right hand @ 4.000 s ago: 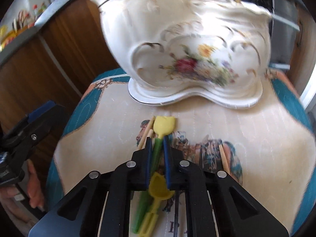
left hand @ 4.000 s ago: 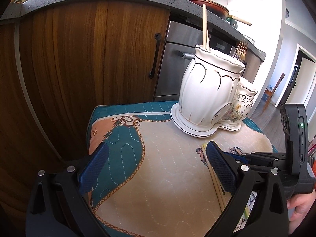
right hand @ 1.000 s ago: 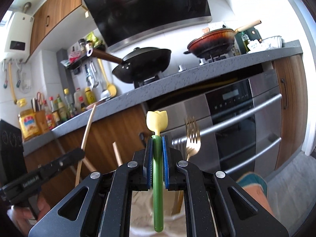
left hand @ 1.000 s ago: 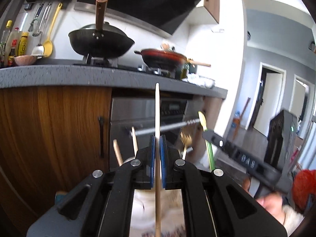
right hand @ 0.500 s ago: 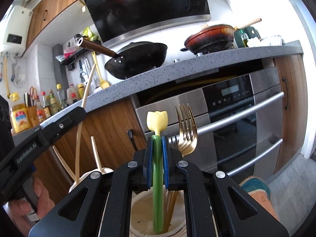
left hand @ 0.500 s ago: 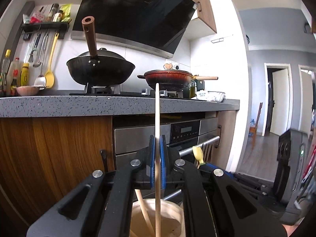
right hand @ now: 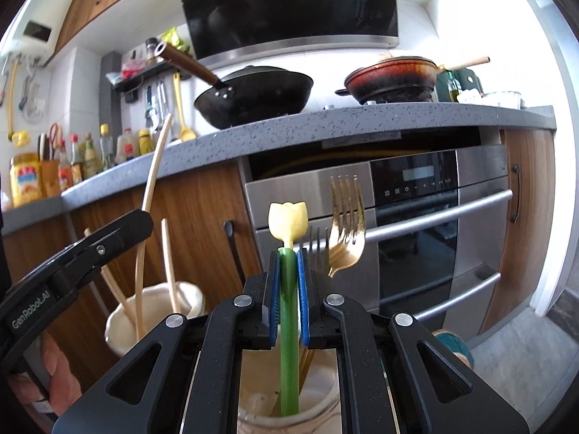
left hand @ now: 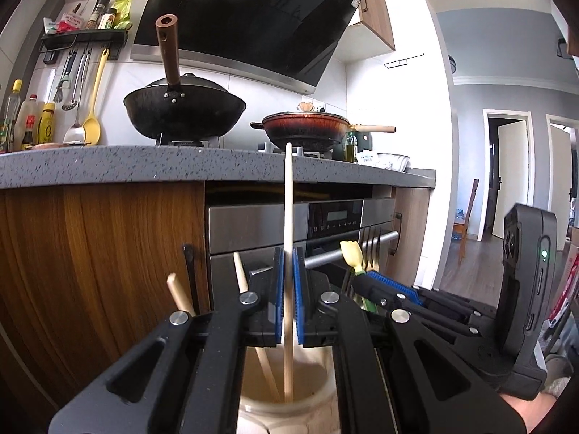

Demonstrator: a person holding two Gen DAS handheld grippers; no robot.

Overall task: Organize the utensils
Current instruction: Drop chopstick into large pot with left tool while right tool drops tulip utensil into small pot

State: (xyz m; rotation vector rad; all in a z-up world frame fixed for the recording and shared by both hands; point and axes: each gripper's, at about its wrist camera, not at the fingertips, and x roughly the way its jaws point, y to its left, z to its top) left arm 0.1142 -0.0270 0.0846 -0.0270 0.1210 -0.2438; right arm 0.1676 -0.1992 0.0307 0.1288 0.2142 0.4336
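A black round-bottomed wok with a brown handle (left hand: 184, 115) is sitting on the grey speckled stone desk (left hand: 108, 168), beside a reddish-brown shallow pan (left hand: 305, 128). A yellow plastic ladle (left hand: 92, 108) is hanging from the black wall rack (left hand: 83, 41). Below, a stainless steel built-in oven (right hand: 416, 224) is standing between brown wooden cabinet doors (left hand: 97, 271).

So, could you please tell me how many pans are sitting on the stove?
2: a black wok with a brown handle on the left, and a reddish-brown pan with a pale wooden handle to its right. None seem hidden.
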